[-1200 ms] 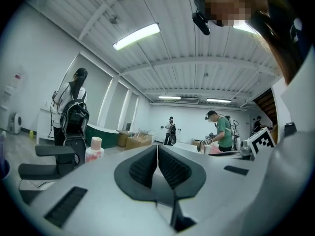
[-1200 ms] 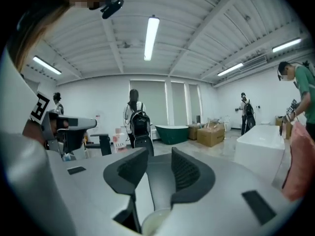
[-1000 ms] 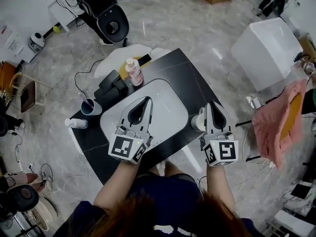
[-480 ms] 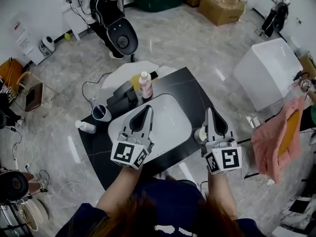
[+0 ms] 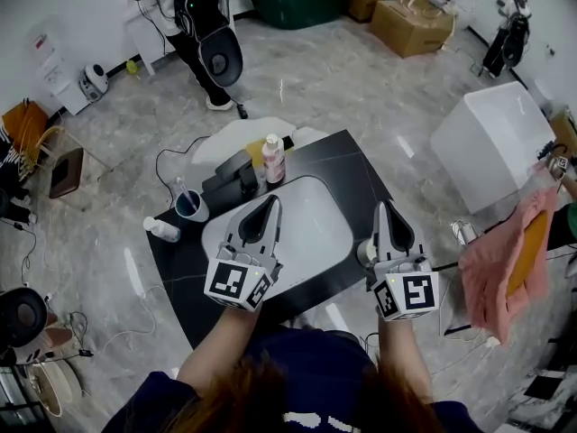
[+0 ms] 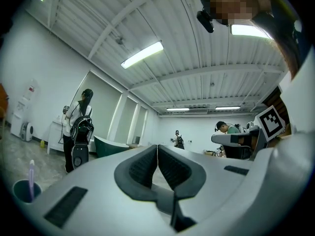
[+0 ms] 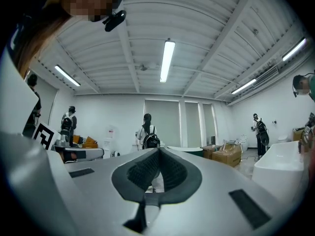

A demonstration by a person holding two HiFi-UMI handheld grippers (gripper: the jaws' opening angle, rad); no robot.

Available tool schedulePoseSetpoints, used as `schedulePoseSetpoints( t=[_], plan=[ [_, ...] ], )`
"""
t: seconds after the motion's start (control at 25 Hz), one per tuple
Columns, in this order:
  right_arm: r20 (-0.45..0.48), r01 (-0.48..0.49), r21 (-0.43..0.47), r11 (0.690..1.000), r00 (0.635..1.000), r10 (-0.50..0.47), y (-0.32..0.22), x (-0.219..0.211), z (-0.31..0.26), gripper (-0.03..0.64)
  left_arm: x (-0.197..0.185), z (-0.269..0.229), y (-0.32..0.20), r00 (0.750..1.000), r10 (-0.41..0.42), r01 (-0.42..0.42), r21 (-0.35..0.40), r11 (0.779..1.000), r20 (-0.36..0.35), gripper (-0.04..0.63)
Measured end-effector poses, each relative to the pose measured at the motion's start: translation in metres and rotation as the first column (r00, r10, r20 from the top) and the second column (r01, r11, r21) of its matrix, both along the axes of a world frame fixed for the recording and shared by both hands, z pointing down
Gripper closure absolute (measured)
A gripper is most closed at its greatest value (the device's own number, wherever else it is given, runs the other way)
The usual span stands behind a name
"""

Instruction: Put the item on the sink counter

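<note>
Now, head view, sink counter [image 5: 353, 177]: it is standing black below both grippers, with a white basin [image 5: 315, 228] sunk in its middle.
Head view, left gripper [image 5: 269, 202]: it is hovering over the basin, pointing away from the person.
Head view, right gripper [image 5: 385, 208]: it is hanging over the counter's right edge.
Head view, item [image 5: 364, 252]: a small white round thing is sitting at the counter's right edge, just beside the right gripper.
Head view, other things: a pink bottle [image 5: 273, 159] and a blue cup [image 5: 190, 207] are standing behind and left of the basin.
Left gripper view, jaws: they are pressing together, empty.
Right gripper view, jaws: they are meeting tip to tip, gripping nothing.
</note>
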State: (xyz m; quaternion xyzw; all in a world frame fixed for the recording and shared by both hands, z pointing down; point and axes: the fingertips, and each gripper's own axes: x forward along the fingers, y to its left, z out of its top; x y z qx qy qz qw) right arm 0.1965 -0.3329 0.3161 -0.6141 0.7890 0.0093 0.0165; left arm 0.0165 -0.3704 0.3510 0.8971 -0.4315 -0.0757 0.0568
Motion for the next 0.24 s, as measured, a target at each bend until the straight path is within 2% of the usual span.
schedulePoseSetpoints(
  t=[0.24],
  plan=[
    [0.01,-0.002,-0.01,1.0,1.0,0.002,0.0011,-0.0024,-0.0042,0.601,-0.0039,-0.0041,0.0015,1.0,-0.009,0.009,-0.003,1.0,0.005,0.571]
  ],
)
